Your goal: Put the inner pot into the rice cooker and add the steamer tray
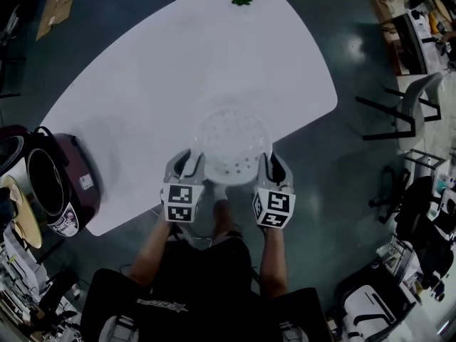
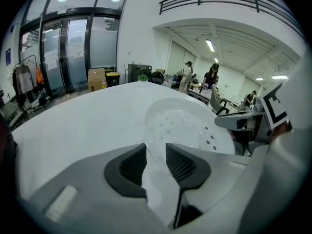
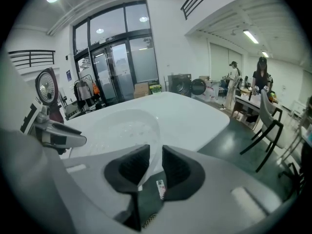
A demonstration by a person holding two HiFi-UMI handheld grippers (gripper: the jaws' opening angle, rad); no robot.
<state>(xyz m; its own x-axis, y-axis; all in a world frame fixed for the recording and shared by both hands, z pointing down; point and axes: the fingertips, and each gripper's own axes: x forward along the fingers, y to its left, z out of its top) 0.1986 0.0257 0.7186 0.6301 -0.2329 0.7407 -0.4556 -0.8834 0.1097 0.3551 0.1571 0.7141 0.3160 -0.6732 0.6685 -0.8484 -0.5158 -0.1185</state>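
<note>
Left hand-held gripper [image 1: 187,162] is clamped on the left rim of the steamer tray [image 1: 231,144], and right hand-held gripper [image 1: 271,164] is clamped on its right rim. The tray is at the near edge of the counter [image 1: 178,63], well apart from the rice cooker [image 1: 68,184] at the left edge. The inner pot [image 1: 43,180] looks seated already, so step 1 seems done. Remaining: carry the tray over and set it in.

Perforated steamer tray [image 1: 233,144] (white, upright)
</note>
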